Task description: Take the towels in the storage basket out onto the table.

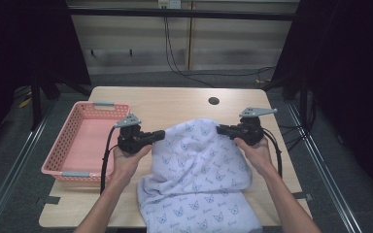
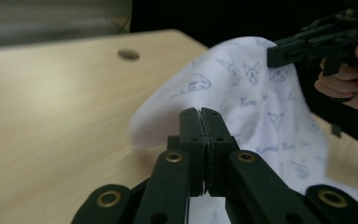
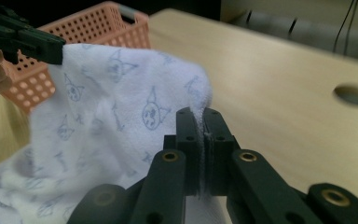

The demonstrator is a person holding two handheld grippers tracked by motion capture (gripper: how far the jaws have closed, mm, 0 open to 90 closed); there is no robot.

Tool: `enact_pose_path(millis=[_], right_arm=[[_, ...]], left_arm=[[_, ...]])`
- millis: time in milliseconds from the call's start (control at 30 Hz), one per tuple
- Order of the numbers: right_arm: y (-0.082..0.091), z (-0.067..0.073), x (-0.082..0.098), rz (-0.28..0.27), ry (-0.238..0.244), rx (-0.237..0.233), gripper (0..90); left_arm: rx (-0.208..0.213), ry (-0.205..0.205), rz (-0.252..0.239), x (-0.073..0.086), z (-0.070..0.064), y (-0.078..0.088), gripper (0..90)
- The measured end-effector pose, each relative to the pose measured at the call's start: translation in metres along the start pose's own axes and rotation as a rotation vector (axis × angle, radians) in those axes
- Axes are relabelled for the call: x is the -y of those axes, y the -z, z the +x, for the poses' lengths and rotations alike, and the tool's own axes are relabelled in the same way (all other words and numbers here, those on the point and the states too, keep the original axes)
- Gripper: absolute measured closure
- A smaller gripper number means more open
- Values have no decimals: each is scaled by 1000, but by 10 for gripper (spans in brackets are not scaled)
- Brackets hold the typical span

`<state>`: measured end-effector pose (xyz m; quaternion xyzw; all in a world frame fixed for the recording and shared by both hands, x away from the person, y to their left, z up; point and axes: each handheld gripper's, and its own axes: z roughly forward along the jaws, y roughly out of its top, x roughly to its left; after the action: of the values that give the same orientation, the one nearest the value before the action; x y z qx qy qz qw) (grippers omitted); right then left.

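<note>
Wooden table (image 1: 175, 109): both tongs (image 1: 162, 135) (image 1: 220, 129) clenched on a cat-face towel (image 1: 199, 170); its script blurs.

You are holding the white cat-print cloth towel (image 1: 199, 174) up by two corners, the left gripper (image 1: 161, 135) and right gripper (image 1: 221, 129) pinching it, while its lower part is draping over the pale wooden bench (image 1: 175, 104) beside the pink perforated plastic basket (image 1: 85, 141).

Between my black claws (image 1: 190, 132) hangs a white towel (image 1: 199, 174) printed with blue cat faces, pink basket (image 1: 77, 141) beside my left one.
</note>
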<state>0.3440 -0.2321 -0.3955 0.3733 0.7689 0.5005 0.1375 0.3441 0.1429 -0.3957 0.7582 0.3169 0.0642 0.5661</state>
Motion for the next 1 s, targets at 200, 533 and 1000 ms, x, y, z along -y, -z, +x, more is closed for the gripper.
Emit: enact_pose_path(millis=[200, 533, 1000], right_arm=[[49, 48, 22, -20, 121, -26, 862], [63, 87, 127, 228, 72, -148, 771], [70, 29, 95, 116, 0, 1, 645]], left_arm=[[103, -100, 50, 19, -46, 23, 887], [237, -76, 371, 118, -83, 30, 879], [132, 83, 282, 80, -28, -47, 590]])
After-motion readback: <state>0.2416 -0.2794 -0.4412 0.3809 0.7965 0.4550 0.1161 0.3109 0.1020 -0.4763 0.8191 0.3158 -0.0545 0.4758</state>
